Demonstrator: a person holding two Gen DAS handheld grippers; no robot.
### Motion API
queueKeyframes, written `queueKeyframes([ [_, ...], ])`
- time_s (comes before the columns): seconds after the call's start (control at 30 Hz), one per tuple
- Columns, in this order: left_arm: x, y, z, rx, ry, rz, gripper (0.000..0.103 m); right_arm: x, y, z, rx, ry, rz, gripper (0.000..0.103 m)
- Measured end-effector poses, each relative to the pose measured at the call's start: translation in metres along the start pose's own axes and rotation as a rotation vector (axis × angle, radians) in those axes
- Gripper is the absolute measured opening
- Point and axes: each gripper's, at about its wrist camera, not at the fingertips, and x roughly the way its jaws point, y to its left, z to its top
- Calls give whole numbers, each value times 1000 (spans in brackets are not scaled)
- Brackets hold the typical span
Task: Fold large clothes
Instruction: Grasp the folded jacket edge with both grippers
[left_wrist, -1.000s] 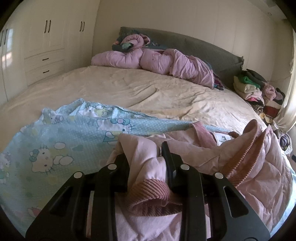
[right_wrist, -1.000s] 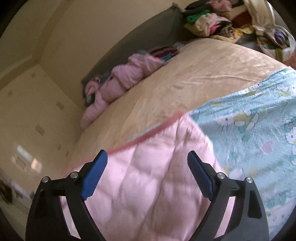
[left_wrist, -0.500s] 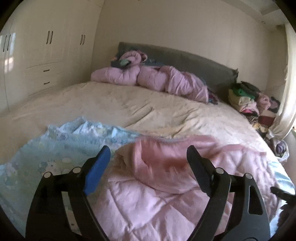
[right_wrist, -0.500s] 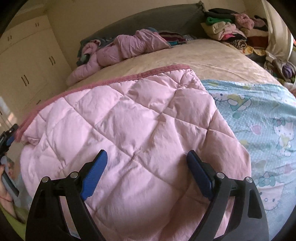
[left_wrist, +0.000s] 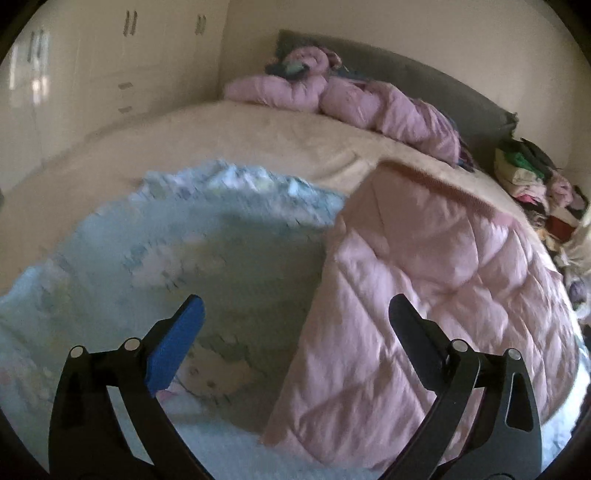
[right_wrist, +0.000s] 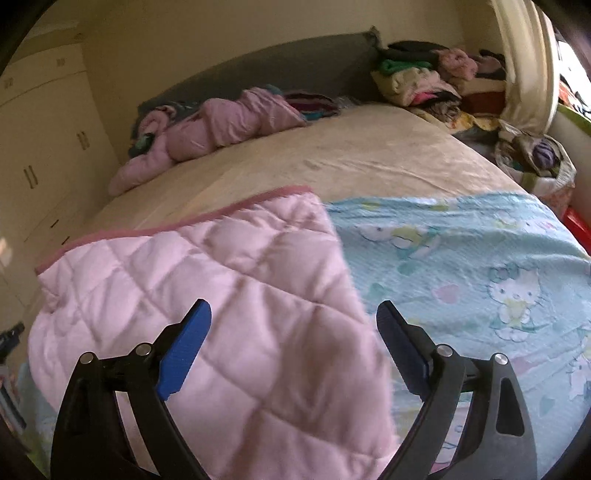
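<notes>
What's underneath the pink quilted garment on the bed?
The pink quilted garment lies on a light blue cartoon-print sheet, which spreads out beside it over the beige bed. Whatever else sits beneath the garment is covered.

Two wrist fisheyes, both low over the bed's foot, facing the headboard (left_wrist: 424, 79).
Left looks from left of the pink quilted garment (left_wrist: 424, 288), right from above it; both share it.

The black left gripper with blue pads (left_wrist: 295, 314) is held aloft, jaws spread wide, nothing gripped between them. The matching black right gripper (right_wrist: 293, 319) is likewise carried with jaws parted and empty.
</notes>
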Motion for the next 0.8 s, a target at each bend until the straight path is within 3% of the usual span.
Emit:
queueKeyframes([
  [0.13,12,-3,-14,4,75,-92,93,6,-18,-9,43,49,3,91],
  [0.3,28,-11,-26,38,128,-80,90,15,-28,-21,77,98,76,90],
  [0.33,29,-12,-27,20,125,-115,71,17,-27,-22,78,103,83,79],
  [0.37,29,-12,-29,7,124,-146,55,19,-26,-24,75,105,88,52],
  [0.4,30,-13,-30,-5,123,-173,41,20,-25,-27,66,104,100,44],
  [0.47,28,-23,-30,27,103,-161,26,17,-19,-28,41,75,91,27],
  [0.5,26,-27,-28,40,87,-163,19,13,-13,-28,22,48,98,25],
  [0.67,11,-38,0,76,-41,-145,14,-2,-3,-7,45,-58,60,19],
  [0.8,20,-45,16,90,-69,-134,14,12,-1,18,79,-76,25,18],
])
